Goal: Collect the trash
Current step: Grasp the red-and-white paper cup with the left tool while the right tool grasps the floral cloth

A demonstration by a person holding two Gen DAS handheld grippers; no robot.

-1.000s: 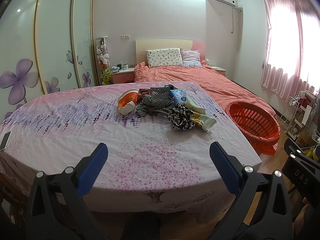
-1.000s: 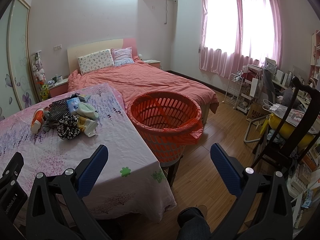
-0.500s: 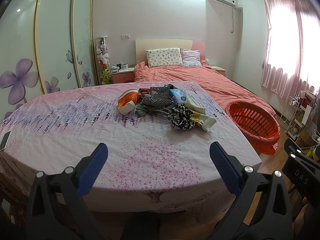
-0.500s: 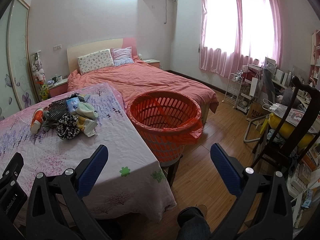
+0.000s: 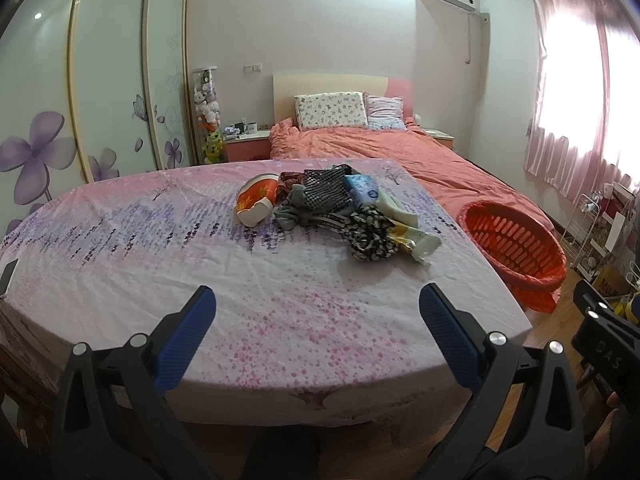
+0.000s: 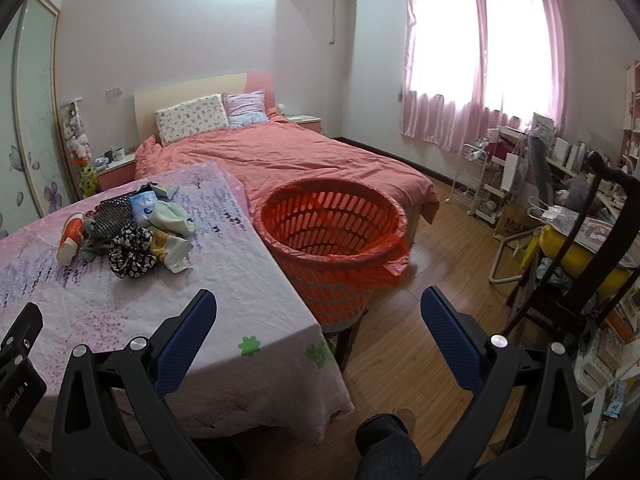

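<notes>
Nothing moved since before. Left gripper (image 5: 316, 320) & right gripper (image 6: 318, 320) both wide apart, holding nothing. Trash pile (image 5: 336, 208) at 12 o'clock on table (image 5: 160, 248); basket (image 6: 332, 232) beside it, ready for drops.

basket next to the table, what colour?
Orange-red basket, slotted walls, lined with a matching bag. Clearest in the right wrist view.

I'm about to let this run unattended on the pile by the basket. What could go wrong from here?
Trash and clothing lie tangled in one pile, so a grab for the red-and-white cup or the wrappers may drag socks along. The orange basket stands beside the table, below its edge, so a drop released early could land on the floor. Both grippers are open and empty.
</notes>
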